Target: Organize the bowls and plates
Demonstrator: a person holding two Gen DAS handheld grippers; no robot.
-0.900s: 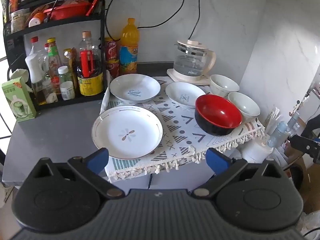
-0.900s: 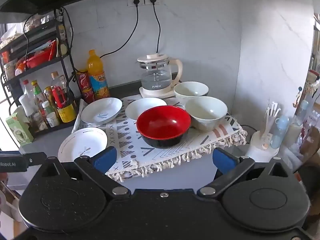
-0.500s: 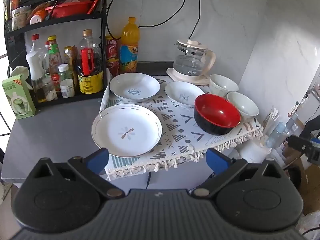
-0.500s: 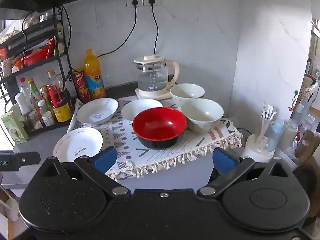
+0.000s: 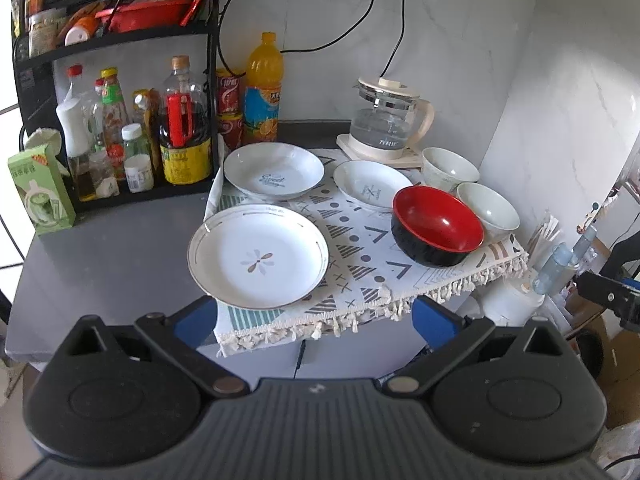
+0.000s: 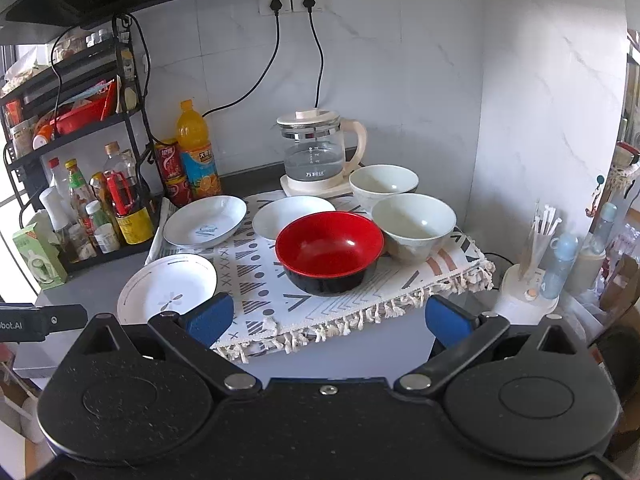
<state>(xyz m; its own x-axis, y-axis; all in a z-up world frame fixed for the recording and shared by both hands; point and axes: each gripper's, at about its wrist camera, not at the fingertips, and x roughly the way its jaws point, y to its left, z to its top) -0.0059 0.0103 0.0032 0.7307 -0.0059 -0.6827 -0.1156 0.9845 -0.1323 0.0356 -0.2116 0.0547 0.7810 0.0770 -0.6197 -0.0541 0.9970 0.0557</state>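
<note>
Left wrist view finds both my left gripper (image 5: pixel 314 322) and right gripper (image 6: pixel 328 318) spread wide and empty, nothing yet stacked; next I judge the flower plate (image 5: pixel 258 256), at twelve o'clock, needs a rim grasp

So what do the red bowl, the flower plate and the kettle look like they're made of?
Red bowl: probably plastic or lacquerware, glossy red inside and black outside, with sharp highlights. Flower plate: likely glazed ceramic, smooth white with a thin printed rim line. Kettle: clear glass body you can see through, with a cream lid and handle, seemingly plastic.
</note>
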